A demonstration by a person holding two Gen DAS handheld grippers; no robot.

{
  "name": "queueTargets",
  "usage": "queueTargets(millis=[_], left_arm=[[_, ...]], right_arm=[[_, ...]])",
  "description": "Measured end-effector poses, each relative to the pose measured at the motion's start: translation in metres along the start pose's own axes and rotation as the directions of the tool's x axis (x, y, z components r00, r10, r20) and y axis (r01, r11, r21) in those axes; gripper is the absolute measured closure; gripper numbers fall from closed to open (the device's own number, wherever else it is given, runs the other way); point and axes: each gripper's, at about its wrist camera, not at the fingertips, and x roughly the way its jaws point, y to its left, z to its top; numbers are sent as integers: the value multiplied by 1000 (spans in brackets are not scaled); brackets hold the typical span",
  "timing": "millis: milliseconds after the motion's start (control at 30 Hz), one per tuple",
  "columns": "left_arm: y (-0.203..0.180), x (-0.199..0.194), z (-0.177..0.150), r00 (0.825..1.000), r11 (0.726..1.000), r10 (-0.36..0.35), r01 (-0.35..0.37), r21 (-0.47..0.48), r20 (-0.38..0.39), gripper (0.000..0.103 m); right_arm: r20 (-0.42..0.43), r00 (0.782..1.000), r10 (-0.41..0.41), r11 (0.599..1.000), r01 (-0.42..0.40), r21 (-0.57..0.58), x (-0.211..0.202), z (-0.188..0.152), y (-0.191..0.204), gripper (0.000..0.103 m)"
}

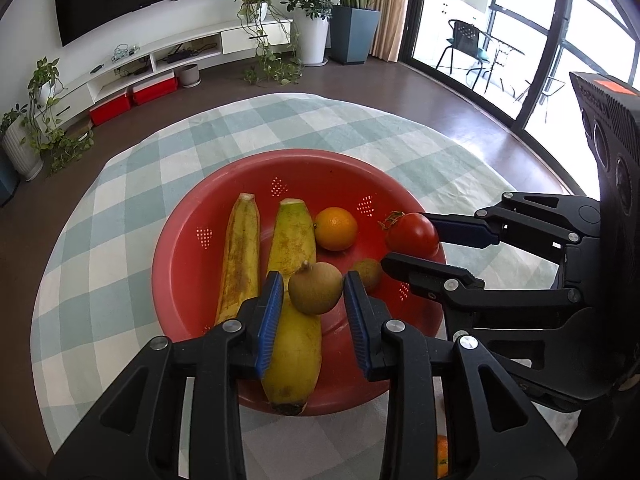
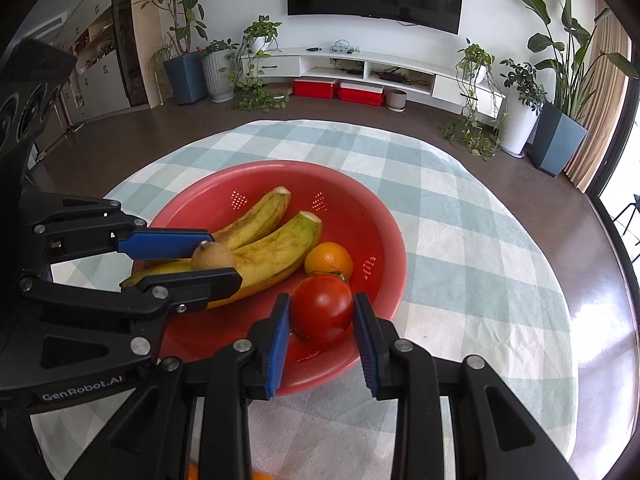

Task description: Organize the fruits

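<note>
Brown kiwi point(image 1: 316, 289) sits between left jaws, tomato point(image 2: 322, 307) between right, both spread wide.

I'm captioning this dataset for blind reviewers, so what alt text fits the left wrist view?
The left gripper brackets a small brown fruit over a red bowl holding two bananas, an orange and another brown fruit. The right gripper reaches in from the right around a tomato. The bowl sits on a checked tablecloth.
</note>
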Motion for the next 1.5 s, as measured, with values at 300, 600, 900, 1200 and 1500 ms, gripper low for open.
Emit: queueTargets(millis=[300,600,900,1200,1500], left_arm=[[0,-13,-3,1000,1000,-1,2,-16,31,52],[-16,-71,-33,989,999,32,-34,7,146,23],[-39,-112,-112,985,999,14,-7,-40,171,21],[-47,-111,-192,995,992,-6,20,-129,103,21],[-49,-111,-216,996,987,-7,20,-161,85,21]], right_arm=[[12,1000,-9,1000,9,16,-4,-1,-5,61],[109,994,9,997,-17,74,-54,-23,-15,35],[125,990,68,982,-88,168,-103,-93,-9,33],[68,989,133,983,-140,119,-107,-148,42,34],[31,986,166,983,-168,71,-95,-150,68,43]])
